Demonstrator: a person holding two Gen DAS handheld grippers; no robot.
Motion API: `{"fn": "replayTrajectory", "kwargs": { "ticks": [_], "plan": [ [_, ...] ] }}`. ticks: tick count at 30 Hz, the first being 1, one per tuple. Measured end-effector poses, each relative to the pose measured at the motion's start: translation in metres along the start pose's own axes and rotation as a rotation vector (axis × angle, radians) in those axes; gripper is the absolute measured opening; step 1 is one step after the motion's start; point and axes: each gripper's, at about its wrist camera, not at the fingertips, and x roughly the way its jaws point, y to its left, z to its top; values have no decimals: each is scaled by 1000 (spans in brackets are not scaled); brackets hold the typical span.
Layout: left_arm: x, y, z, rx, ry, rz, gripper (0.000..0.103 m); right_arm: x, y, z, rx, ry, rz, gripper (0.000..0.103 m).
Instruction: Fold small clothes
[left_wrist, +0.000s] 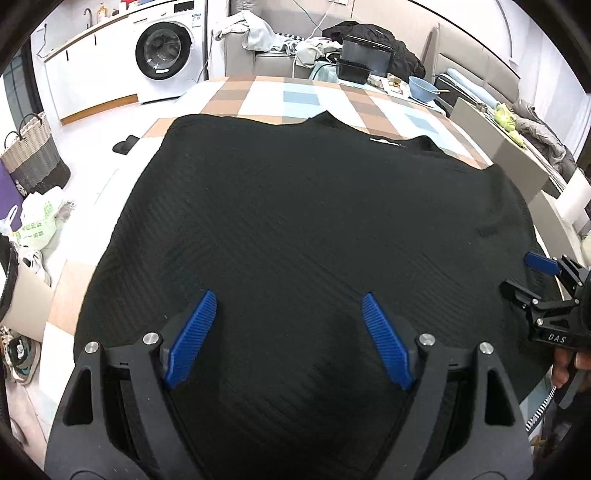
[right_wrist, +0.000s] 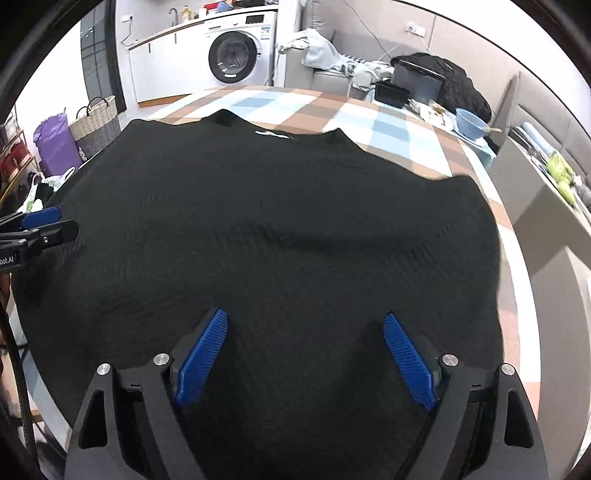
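A black ribbed garment lies spread flat on the checked tablecloth, its neck with a white label at the far side. It also fills the right wrist view. My left gripper is open, its blue fingers hovering over the garment's near hem, holding nothing. My right gripper is open too, over the near hem further right. The right gripper shows at the right edge of the left wrist view, the left one at the left edge of the right wrist view.
A blue bowl and black boxes stand at the table's far right. A sofa with piled clothes is behind. A washing machine, a woven basket and bags are on the floor to the left.
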Motion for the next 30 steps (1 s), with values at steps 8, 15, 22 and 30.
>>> {"fn": "replayTrajectory", "kwargs": {
  "ticks": [8, 15, 22, 30],
  "plan": [
    [-24, -29, -15, 71, -48, -71, 80, -37, -13, -33, 83, -42, 24, 89],
    [-31, -45, -56, 204, 12, -55, 80, -34, 38, -43, -74, -32, 35, 89],
    [-84, 19, -94, -12, -41, -116, 80, -40, 22, -38, 3, -53, 73, 89],
    [-103, 94, -117, -400, -70, -90, 80, -31, 40, -27, -12, -68, 147, 89]
  ]
}}
